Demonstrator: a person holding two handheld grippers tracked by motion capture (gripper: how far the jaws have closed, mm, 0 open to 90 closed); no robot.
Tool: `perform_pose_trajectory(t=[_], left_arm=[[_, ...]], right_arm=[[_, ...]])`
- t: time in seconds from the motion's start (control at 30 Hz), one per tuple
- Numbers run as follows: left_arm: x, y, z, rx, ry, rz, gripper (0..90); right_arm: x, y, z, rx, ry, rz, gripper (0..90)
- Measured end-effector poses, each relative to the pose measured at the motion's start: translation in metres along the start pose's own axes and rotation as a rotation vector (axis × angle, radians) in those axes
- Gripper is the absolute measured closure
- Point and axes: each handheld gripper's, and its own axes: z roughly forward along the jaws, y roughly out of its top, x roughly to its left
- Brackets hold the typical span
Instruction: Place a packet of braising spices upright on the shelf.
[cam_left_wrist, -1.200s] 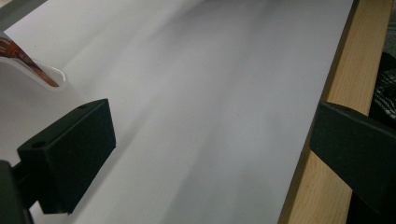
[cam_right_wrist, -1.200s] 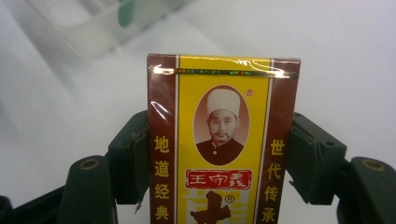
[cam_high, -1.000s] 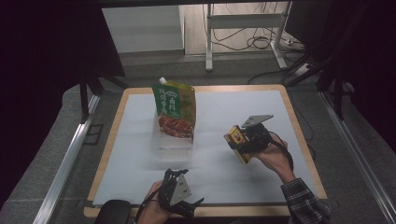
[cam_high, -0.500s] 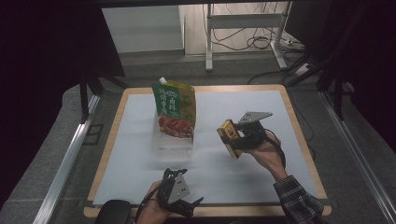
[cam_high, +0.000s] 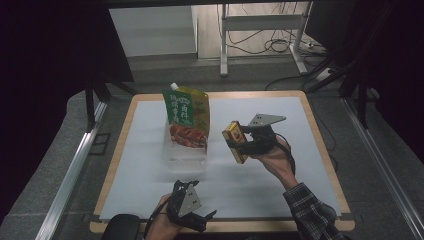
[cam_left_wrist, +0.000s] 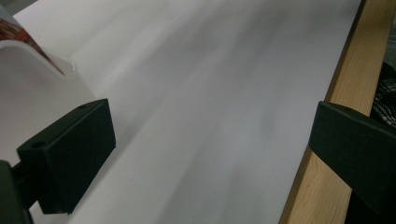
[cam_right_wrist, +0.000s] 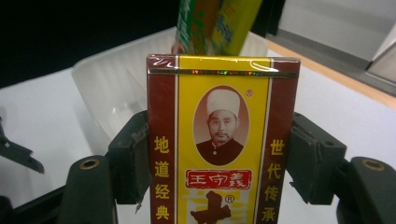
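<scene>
The right gripper (cam_high: 239, 145) is clamped on a yellow and maroon box (cam_right_wrist: 223, 140), which has been carried leftward over the last second and is now held above the counter (cam_high: 300, 165) just beside the clear container (cam_high: 184, 152) holding a green pouch (cam_high: 186, 112). Placement into that container is judged likely. The left gripper (cam_high: 192, 212) is held released, low at the counter's near edge.

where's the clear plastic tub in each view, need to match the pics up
High view: the clear plastic tub sits left of centre on the white mat, with the green pouch standing in it.
Left gripper view: its white rim is at the upper left, above the left jaw.
Right gripper view: it is behind the yellow box, upper left.
Shared landmark: the green pouch.
</scene>
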Motion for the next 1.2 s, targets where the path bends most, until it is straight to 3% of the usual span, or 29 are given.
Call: perform_pose_trajectory(t=[0.63,1.2], left_arm=[[-0.006,-0.007,-0.013,-0.005,0.009,-0.029,0.2],[-0.007,-0.007,-0.013,-0.002,0.009,-0.017,0.2]], right_arm=[[0.016,0.018,0.032,-0.078,0.076,-0.015,32.0],[0.034,0.031,0.064,-0.111,0.134,-0.017,32.0]])
